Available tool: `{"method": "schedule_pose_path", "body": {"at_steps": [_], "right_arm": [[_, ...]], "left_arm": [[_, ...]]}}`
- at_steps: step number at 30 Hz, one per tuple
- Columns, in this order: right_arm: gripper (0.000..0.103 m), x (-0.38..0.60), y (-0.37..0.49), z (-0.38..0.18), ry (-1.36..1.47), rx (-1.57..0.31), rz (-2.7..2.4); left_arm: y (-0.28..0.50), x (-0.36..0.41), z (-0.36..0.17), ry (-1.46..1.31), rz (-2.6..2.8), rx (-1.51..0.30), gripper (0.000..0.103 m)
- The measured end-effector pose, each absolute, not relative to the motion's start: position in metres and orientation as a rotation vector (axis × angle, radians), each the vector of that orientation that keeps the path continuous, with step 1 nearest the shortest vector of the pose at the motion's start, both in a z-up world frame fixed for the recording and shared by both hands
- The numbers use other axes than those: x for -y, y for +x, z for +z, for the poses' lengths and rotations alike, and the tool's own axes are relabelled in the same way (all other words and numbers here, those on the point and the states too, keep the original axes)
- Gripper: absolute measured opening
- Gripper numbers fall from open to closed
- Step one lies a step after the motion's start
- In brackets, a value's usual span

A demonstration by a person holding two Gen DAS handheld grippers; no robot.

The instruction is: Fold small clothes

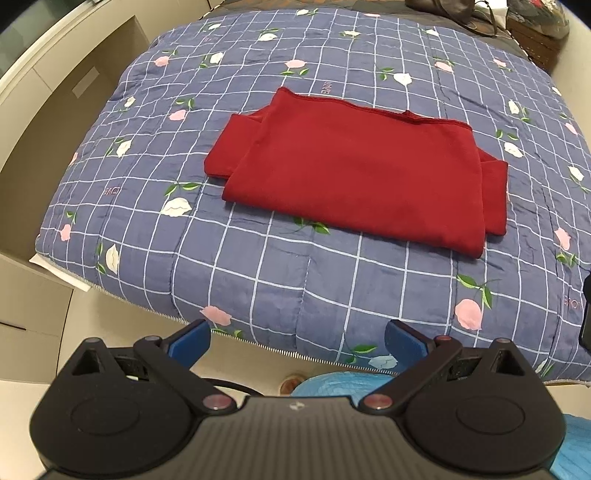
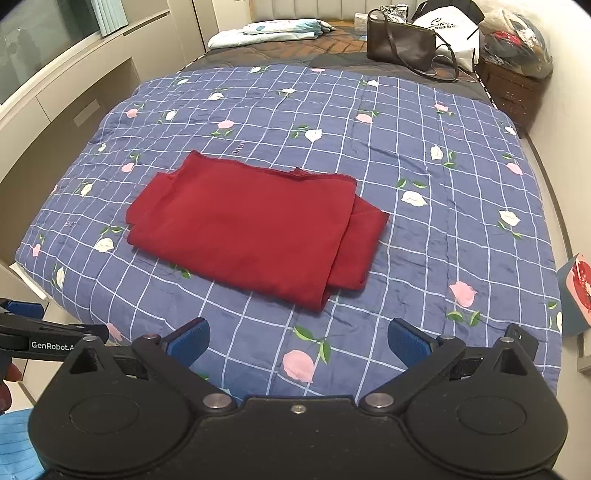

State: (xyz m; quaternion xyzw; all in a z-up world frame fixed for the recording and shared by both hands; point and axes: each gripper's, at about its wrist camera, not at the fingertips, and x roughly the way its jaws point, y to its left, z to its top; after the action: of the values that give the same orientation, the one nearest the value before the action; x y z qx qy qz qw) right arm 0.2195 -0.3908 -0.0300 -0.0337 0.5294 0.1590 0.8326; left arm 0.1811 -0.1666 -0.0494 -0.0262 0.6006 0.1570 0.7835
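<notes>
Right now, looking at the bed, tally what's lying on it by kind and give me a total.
Red garment, partly folded: 1
Blue checked floral quilt: 1
Dark shoulder bag: 1
White shopping bag: 1
Pillows at the head: 2, as far as I can tell
Total: 6

Both tongs, left and right, hang open, off the garment.
</notes>
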Motion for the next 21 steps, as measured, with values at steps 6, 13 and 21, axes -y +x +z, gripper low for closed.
{"method": "schedule_pose_path", "body": {"at_steps": [6,13,21], "right_arm": [[0.102,0.384,0.227,-0.034,-0.071,-1.139,0.343],[0.102,0.366,0.243,-0.043,-0.083,-1.169,0.337],[0.102,0.331,0.285,-0.06,-0.09,-1.226,0.259]], "left_arm": [[0.185,0.157,-0.051,-0.066,0.35,-1.308,0.102],[0.201,0.137,-0.061,-0.092,0.344,-1.331,0.102],[0.251,0.091,-0.082,-0.145,0.297,-1.365,0.102]]}}
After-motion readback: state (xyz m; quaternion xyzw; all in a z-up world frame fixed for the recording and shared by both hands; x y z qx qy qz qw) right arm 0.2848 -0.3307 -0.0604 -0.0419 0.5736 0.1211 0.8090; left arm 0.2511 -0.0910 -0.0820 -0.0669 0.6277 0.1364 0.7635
